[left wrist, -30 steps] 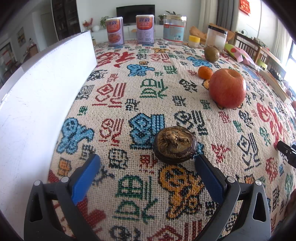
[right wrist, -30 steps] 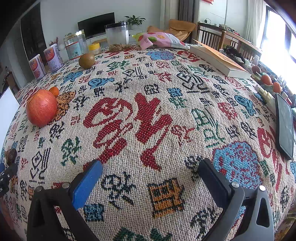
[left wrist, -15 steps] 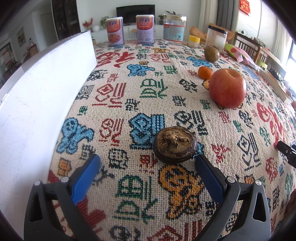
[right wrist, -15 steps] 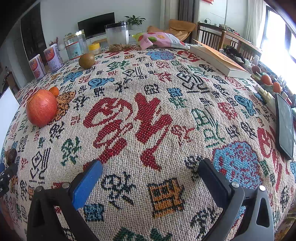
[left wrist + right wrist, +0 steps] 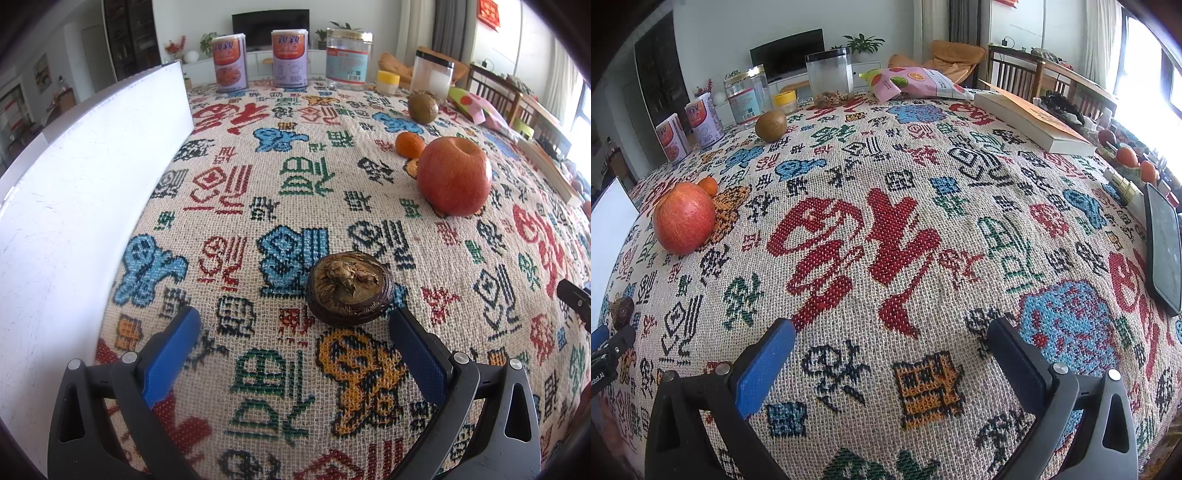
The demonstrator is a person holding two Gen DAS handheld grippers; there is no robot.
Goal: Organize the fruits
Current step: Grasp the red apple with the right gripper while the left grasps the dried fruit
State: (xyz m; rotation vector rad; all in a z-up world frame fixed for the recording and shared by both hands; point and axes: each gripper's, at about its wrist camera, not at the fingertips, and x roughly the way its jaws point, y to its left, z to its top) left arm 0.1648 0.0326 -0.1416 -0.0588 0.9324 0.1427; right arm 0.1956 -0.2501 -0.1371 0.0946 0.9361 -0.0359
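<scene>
My left tongs (image 5: 293, 326) sit spread apart, the dark brown fruit (image 5: 349, 288) on the table (image 5: 258, 192) just ahead, nearer the right finger; my right tongs (image 5: 892, 338) gape over bare cloth; the apple (image 5: 683, 218) rests far left.
</scene>
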